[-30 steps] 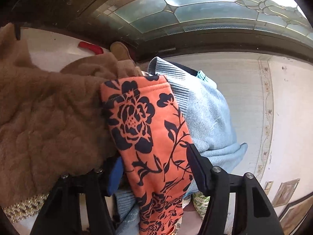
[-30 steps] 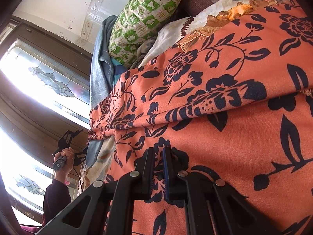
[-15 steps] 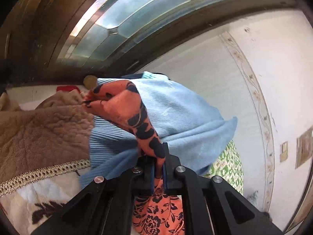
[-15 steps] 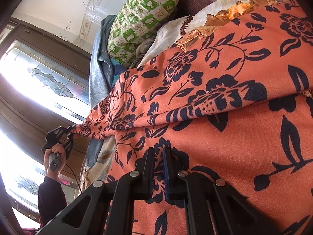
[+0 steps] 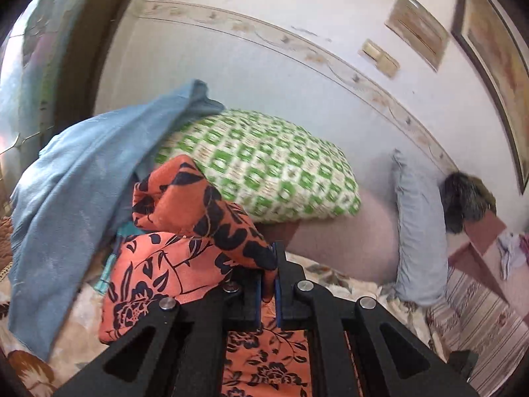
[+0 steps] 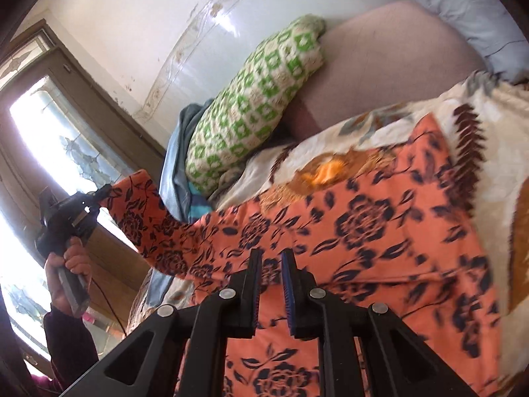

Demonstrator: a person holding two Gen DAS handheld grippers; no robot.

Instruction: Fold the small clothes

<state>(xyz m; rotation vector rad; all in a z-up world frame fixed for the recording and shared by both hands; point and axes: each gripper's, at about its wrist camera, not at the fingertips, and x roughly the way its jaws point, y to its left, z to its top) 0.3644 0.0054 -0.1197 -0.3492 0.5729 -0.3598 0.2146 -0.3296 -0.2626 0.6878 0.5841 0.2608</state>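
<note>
Left claw: jaws fully closed on a bunched corner of the orange floral garment. In the right wrist view that same claw sits at far left by the window, a hand on its handle, with one end of the garment lifted off the bed and hanging in a sag back down to it.

The rest of the garment lies spread on the floral bedspread, middle of the bed, short of the head edge where the green checked pillow and blue cloth are piled.

Right claw: jaws opening, a narrow gap shows, nothing pinched between the pads. It hovers over the flat part of the garment; can't tell if the tips brush the fabric.

Handling, my read:
- Light, fully limp, looks like thin knit or fleece. No stiffness, so it drapes and sags between hold points.
- Not fragile and not slippery; ribbed pads should hold a single or doubled layer fine.
- A bunched grip like the left one twists the edge, so the fold line likely comes out crooked.
- Better holds: hem or corner, flat pinch through the edge, one claw at each end of the same edge so it stays taut.
- Risk: the bedspread is soft too, so a deep pinch could grab it along with the garment.
</note>
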